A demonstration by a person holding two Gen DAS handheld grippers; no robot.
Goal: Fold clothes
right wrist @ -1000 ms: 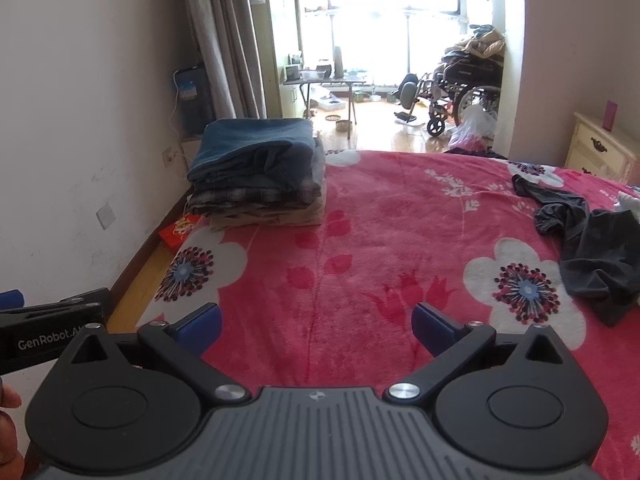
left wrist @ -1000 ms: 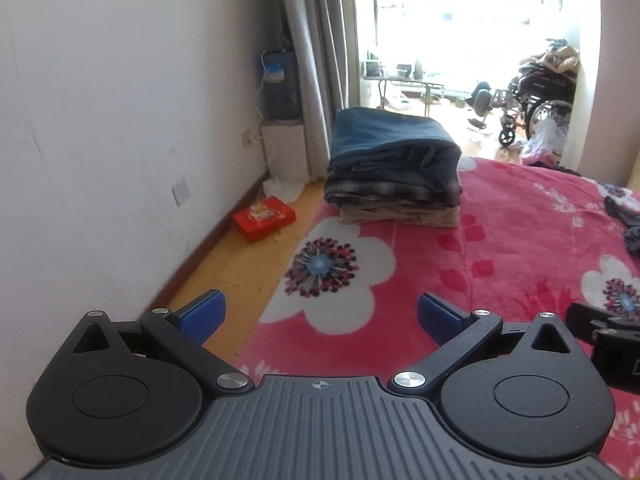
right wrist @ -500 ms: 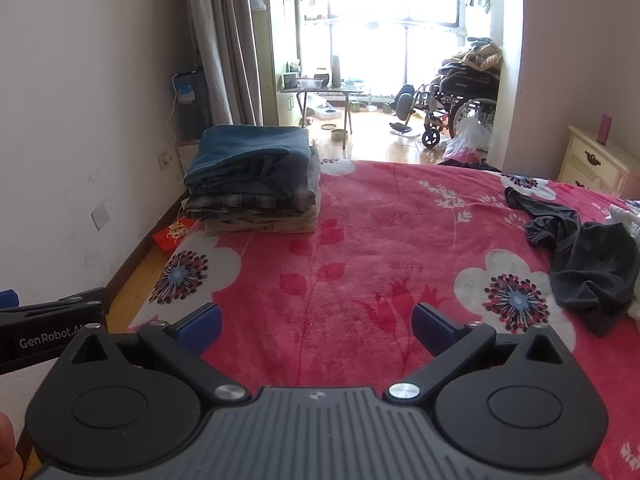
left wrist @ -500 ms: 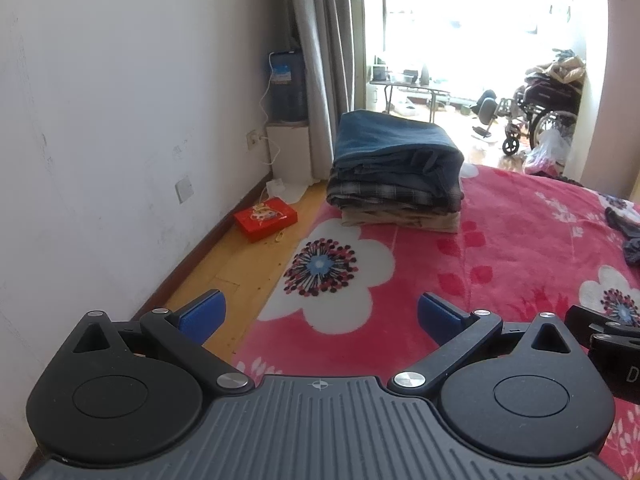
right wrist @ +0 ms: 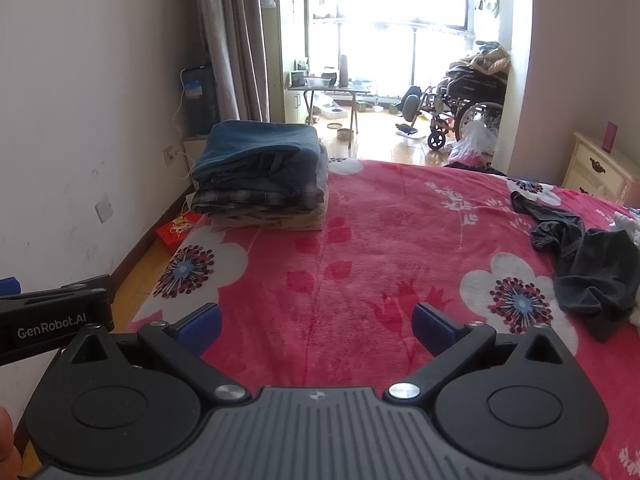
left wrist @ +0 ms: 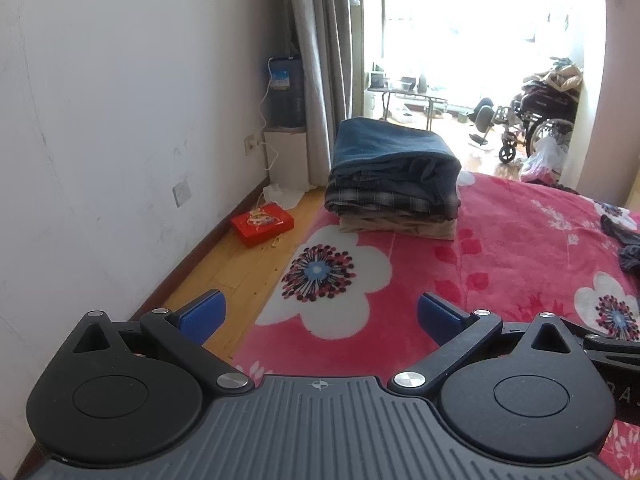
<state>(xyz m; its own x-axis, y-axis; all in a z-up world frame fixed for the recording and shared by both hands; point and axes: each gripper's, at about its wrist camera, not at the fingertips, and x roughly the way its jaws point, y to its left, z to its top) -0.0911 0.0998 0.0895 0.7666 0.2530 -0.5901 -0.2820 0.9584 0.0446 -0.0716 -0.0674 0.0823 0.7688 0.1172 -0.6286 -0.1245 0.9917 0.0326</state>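
I hold both tools low over the near edge of the bed (right wrist: 360, 232), its red floral blanket bare beneath them. My left tool (left wrist: 319, 314) is spread wide with nothing between its blue pads, and my right tool (right wrist: 316, 326) is spread the same way. The folded stack of clothes (right wrist: 262, 178) sits at the far left corner of the bed (blue piece on top), while a crumpled dark garment (right wrist: 592, 264) lies unfolded at the right side.
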